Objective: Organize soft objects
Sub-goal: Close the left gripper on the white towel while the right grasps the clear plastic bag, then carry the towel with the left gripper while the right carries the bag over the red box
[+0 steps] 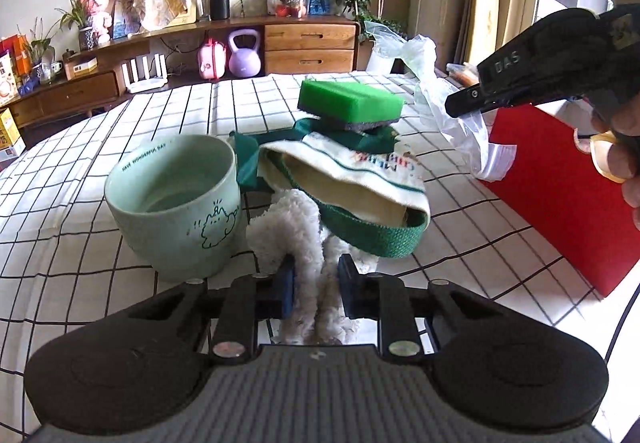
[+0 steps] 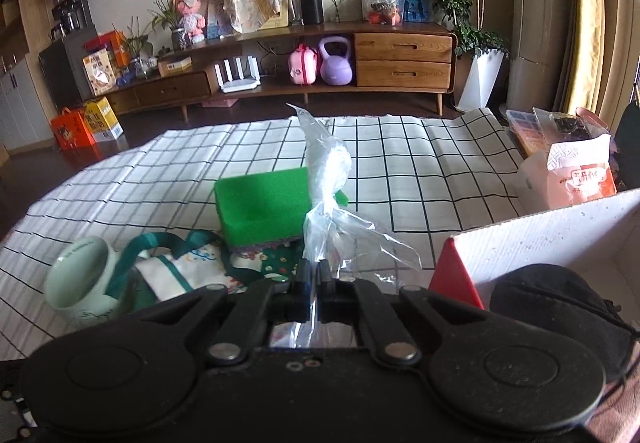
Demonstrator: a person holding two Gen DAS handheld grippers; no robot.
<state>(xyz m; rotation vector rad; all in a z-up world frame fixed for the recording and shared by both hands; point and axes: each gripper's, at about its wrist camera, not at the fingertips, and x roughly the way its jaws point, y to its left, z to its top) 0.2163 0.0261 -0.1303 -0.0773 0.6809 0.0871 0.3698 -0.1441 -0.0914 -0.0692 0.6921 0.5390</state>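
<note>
Left wrist view: the left gripper (image 1: 316,283) sits at lower centre of the frame, its blue pads (image 1: 287,285) clamped on a white fluffy cloth (image 1: 292,227) that rises between them from the checked tablecloth (image 1: 120,147). Just left of the cloth stands a pale green mug (image 1: 176,203), upright, with a cartoon drawing on its side. Directly behind the cloth lies a cream fabric bag with green straps (image 1: 360,179), and a green sponge (image 1: 352,105) rests on top of that bag, slightly tilted. At upper right of the frame the right gripper (image 1: 460,103) appears from the side, gripped by a person's hand (image 1: 616,159), with a clear plastic bag (image 1: 436,83) trailing from its tip above the table. A red box (image 1: 560,203) occupies the right edge. Right wrist view: the right gripper (image 2: 314,279) is at lower centre, jaws pinched tight on the clear plastic bag (image 2: 328,195), which stands up crumpled in front of the fingers and hides part of the green sponge (image 2: 260,203) at mid frame. The fabric bag (image 2: 188,263) and the mug (image 2: 80,279) lie at lower left. At lower right is the red box, its white inner wall (image 2: 552,239) showing, with a dark object (image 2: 560,307) inside. A wooden sideboard (image 2: 400,55) crosses the upper background.
</note>
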